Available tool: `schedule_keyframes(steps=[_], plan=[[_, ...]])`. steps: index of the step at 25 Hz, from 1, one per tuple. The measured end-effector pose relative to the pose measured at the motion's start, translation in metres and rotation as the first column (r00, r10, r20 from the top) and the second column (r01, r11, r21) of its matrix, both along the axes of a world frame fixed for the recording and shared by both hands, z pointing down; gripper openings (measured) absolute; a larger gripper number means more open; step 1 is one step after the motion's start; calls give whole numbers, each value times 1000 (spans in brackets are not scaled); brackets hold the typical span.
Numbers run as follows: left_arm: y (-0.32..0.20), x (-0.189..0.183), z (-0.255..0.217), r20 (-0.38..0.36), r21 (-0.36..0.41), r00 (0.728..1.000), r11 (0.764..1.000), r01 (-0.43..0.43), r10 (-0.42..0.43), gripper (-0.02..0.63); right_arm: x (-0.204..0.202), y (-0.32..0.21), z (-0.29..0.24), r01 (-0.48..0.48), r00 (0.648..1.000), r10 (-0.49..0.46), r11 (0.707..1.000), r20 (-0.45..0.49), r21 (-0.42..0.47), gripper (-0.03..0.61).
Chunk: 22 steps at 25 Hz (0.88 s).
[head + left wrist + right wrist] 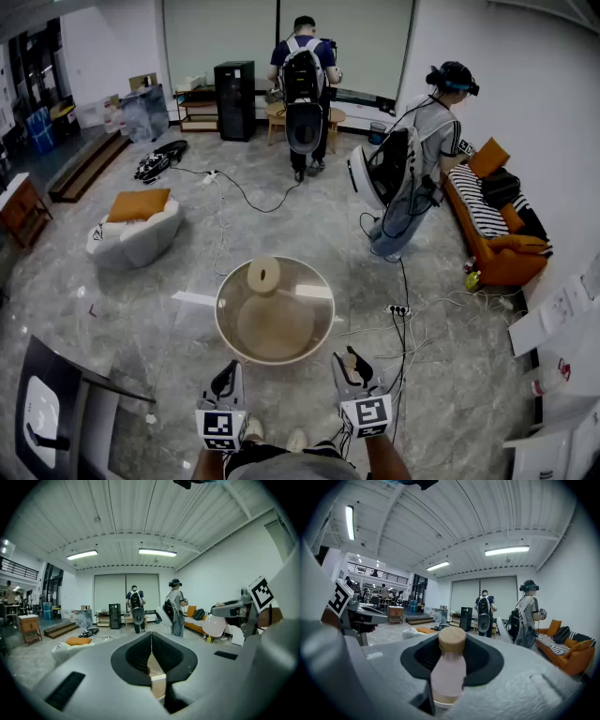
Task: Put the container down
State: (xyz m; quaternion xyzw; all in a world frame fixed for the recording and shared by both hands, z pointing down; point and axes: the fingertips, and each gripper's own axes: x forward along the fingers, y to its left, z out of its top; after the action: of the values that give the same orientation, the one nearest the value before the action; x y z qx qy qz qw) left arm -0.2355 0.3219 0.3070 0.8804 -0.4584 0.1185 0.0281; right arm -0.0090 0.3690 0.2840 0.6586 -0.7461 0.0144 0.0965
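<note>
The putting down is not done yet, as I judge it. The container point(449, 670), a pale pink bottle with a wooden cap point(452, 640), is up in my right-hand grip and rests on nothing. What is left is to carry it out over a surface, lower it until its base stands, and let go.

On the left, my left gripper point(225, 382) hangs low in front of me, short of the near rim of the round glass worktop point(218, 314). Its fingers point(133, 654) are drawn fully together, the two dark pads meeting along one seam. Nothing sits between them and they touch nothing else.

In the middle, the worktop lies just ahead of both grippers. A pale round piece point(263, 275) sits on its far part, and the near part looks free, so that seems the likely place for the container.

On the right, my right gripper point(354, 367) is held about level with the left one, just off the worktop's near right edge and not over it. Its fingers point(487, 660) stand at a narrow, partway gap and are closed on the container's body. The bottle stands upright between the pads, with its cap rising clear above them. Its base is hidden behind the gripper body in my own view, but the head view shows it well above the floor and not on the glass.
</note>
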Motion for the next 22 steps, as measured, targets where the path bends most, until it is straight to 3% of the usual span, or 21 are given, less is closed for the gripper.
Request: schedule_keyframes(steps=[10,22], plan=[[4,14,-3,9,9,1000,1000,1,-1,20,12,4,-2,5,1000,-6,1000,25,13,127],[-12,62,4,-6,2,999,999,-41,41,20,42,-6,-2,15,1000,-15,1000,18,13,127]])
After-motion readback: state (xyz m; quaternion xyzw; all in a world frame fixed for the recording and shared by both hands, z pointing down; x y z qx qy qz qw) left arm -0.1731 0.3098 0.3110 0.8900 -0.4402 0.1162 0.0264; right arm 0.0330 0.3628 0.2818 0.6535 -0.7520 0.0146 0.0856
